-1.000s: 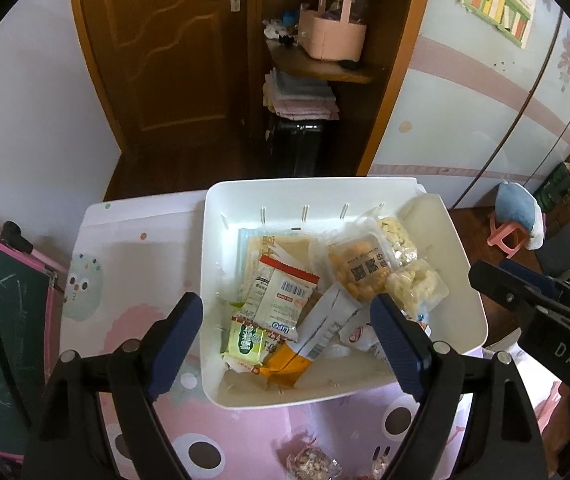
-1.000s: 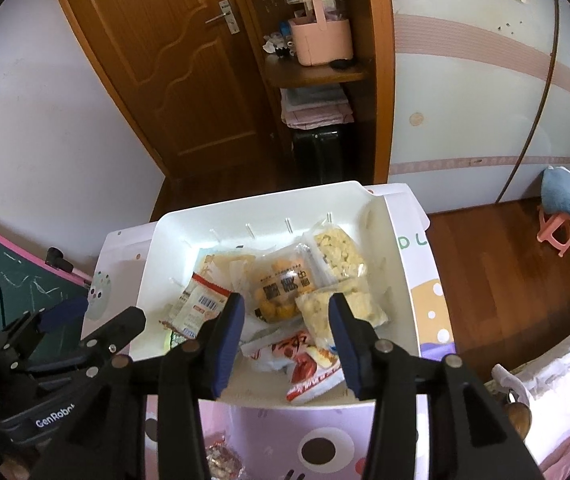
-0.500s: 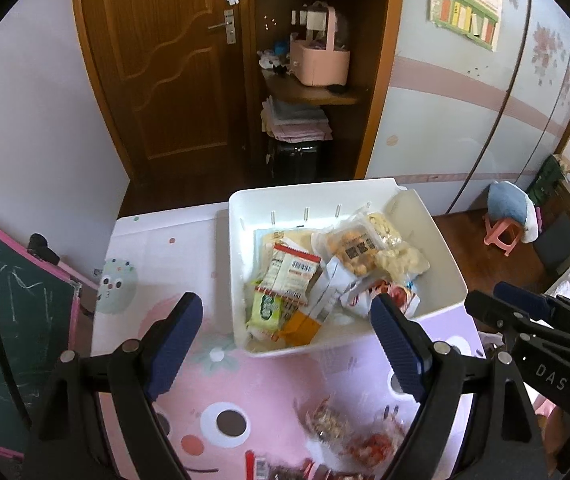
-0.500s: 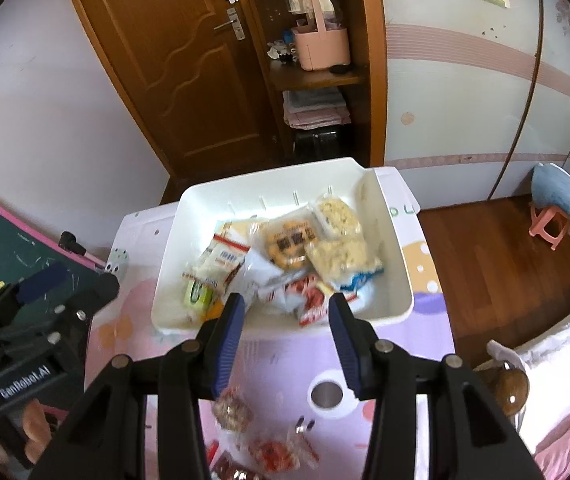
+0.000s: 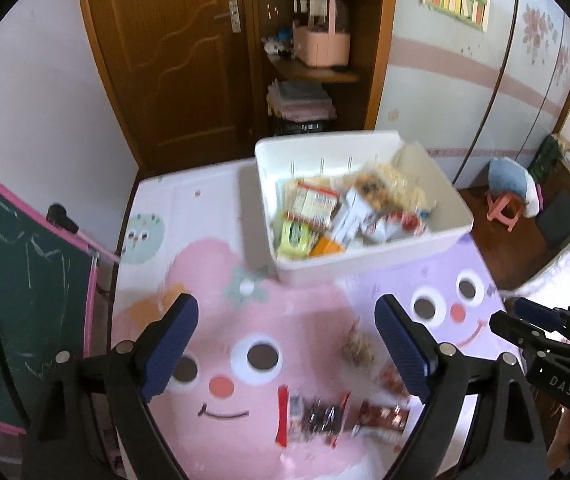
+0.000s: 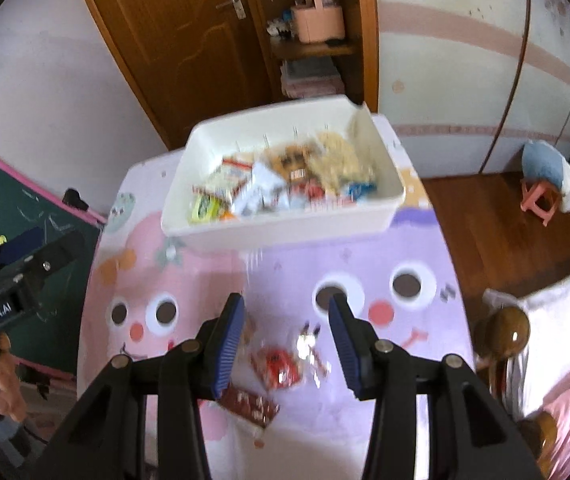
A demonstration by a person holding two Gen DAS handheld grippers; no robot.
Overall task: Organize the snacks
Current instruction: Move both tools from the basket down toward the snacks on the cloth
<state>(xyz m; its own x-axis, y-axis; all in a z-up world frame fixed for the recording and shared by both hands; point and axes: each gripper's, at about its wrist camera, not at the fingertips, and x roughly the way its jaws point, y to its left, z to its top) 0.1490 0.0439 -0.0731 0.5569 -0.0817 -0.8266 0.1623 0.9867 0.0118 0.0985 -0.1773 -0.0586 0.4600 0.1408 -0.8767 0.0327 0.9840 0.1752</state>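
Left gripper (image 5: 287,344): jaws wide and opening, nothing betw. them; hangs over pink part of the mat (image 5: 205,280).

Dark wrapper w/ red edge (image 5: 313,416): flat on mat, near edge, betw. the left jaws in view. Prob. light, crinkly, slick film; best pinched across short width, mid-body, not by the sealed end.

Brown-red wrapper (image 5: 383,418): just beside the first, to its right. Same handling, likely.

Pale nutty pack (image 5: 359,346): further up the mat, blurred. Soft bag, contents prob. crushable; gentle squeeze.

Right gripper (image 6: 287,334): jaws partly open, empty, above a red pack (image 6: 277,364) and a clear shiny wrapper (image 6: 309,344) on mat. Both light, slippery; take by the middle.

White bin (image 6: 285,228): far end of table, well apart from loose packs, already full of snacks.
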